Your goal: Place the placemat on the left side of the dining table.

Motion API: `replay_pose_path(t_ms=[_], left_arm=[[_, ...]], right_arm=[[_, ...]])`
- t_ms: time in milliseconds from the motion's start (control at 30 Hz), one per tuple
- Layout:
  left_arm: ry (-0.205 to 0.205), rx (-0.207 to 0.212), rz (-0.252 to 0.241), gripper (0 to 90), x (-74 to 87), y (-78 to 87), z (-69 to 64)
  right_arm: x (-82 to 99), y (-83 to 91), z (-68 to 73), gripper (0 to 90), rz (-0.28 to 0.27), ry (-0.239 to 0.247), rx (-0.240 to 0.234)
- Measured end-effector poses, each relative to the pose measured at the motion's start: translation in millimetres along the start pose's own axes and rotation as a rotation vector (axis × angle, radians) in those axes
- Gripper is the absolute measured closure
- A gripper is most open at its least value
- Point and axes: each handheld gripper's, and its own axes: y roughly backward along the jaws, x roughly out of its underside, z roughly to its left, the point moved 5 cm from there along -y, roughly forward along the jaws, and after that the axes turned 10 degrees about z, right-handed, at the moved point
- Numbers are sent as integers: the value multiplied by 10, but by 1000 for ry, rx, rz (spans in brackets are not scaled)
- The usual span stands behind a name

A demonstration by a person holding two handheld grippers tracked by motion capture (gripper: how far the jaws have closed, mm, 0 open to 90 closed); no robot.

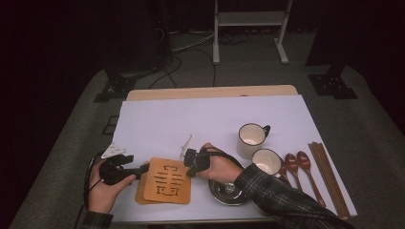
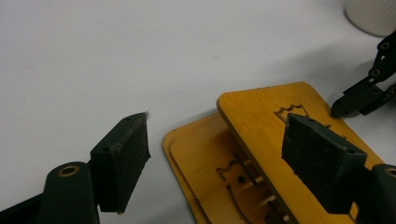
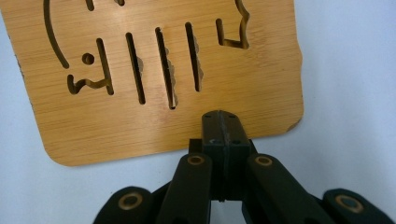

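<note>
Edges: right hand-held gripper (image 3: 223,122) clenched at top coaster's (image 3: 154,79) edge; left hand-held gripper (image 2: 219,158) released.

Two bamboo trivets (image 1: 167,183), two mugs (image 1: 251,139), two wooden spoons (image 1: 298,164), one metal dish (image 1: 229,192).

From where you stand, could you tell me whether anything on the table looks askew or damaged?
Yes: the top bamboo coaster sits skewed on the lower coaster, tilted up off it in the left gripper view. Its corner edge near the right gripper looks chipped and ragged.
</note>
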Motion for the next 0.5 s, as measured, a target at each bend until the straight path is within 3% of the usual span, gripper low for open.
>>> replay_pose_path(t_ms=[500], left_arm=[[-26, 64, 32, 210, 75, -147, -207]], right_arm=[[0, 1, 5, 895, 3, 0, 2]])
